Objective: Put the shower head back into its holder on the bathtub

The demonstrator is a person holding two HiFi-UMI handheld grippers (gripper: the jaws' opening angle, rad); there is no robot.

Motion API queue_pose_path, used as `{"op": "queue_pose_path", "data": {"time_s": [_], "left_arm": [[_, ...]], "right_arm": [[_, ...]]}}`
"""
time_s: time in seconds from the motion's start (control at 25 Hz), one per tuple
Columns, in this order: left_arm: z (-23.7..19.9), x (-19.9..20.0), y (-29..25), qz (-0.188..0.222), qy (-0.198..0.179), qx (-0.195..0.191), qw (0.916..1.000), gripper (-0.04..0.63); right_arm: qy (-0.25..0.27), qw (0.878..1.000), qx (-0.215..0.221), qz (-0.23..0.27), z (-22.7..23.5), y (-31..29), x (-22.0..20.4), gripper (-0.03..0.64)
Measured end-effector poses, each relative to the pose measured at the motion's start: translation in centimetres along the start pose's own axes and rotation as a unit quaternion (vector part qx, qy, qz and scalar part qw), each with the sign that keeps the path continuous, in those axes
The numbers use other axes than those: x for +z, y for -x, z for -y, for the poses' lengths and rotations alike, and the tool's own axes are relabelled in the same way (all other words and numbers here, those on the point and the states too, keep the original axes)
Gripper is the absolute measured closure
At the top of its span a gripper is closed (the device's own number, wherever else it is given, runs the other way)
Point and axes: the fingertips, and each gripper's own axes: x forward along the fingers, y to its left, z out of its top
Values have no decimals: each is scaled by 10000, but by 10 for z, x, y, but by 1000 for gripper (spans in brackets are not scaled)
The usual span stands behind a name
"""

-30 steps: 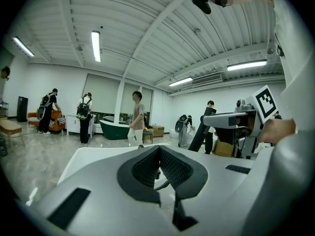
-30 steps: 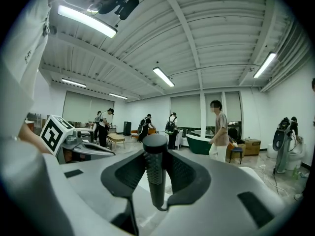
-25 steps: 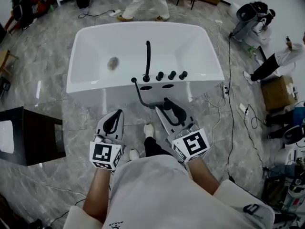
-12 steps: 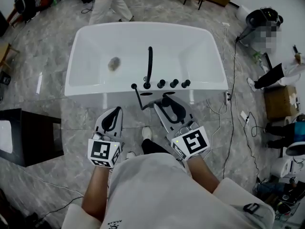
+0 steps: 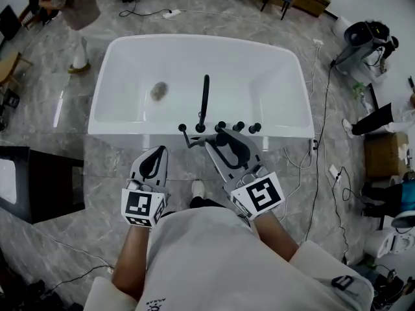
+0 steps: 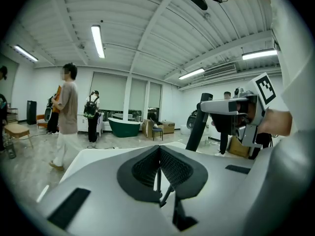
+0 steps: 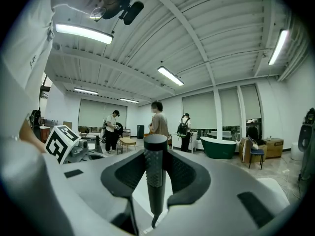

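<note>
1. Shower head [image 7: 156, 176]: its black, knurled handle stands upright between the jaws of the right gripper [image 5: 225, 141], which are clamped on it from both sides. In the head view it shows only as a dark shape [image 5: 225, 149] inside those jaws, over the near rim of the bathtub [image 5: 130, 127], just beside the row of black knobs [image 5: 238, 126].
2. A black hose [image 5: 190, 142] curves from the shower head leftwards to a small black fitting [image 5: 182, 127] on the rim, left of the tall faucet spout [image 5: 205, 99].
3. The left gripper [image 5: 157, 154] hangs over the floor, short of the tub and well left of the shower head. Its jaws are closed together with nothing between them [image 6: 159, 154].
4. The white tub stands on a floor of grey marble tiles [image 5: 97, 164]. A grey drain [image 5: 158, 91] shows in the basin.
5. A black cabinet [image 5: 39, 180] stands at the left, cables [image 5: 318, 141] trail on the right, and a person [image 5: 71, 5] walks at the far left corner.
6. The gripper views show a white hall with ceiling strip lights, a dark green bathtub [image 7: 219, 146] and several people standing.
7. The holder cannot be picked out among the fittings on the rim. The jaws cover the shower head's spray face, the person's own torso fills the lower head view, and the gripper bodies hide most of the tub in both gripper views.
</note>
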Motion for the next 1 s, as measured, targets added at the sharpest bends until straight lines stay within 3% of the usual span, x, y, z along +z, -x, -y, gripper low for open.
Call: {"op": "queue_pose_path", "data": {"time_s": [0.52, 1.0], "left_arm": [[-8, 4, -40, -82, 160, 441, 9989, 583], [-30, -11, -52, -305, 307, 514, 9977, 583]], "right_arm": [[-14, 9987, 482, -186, 40, -38, -28, 474], [-152, 9975, 478, -493, 54, -64, -52, 474]]}}
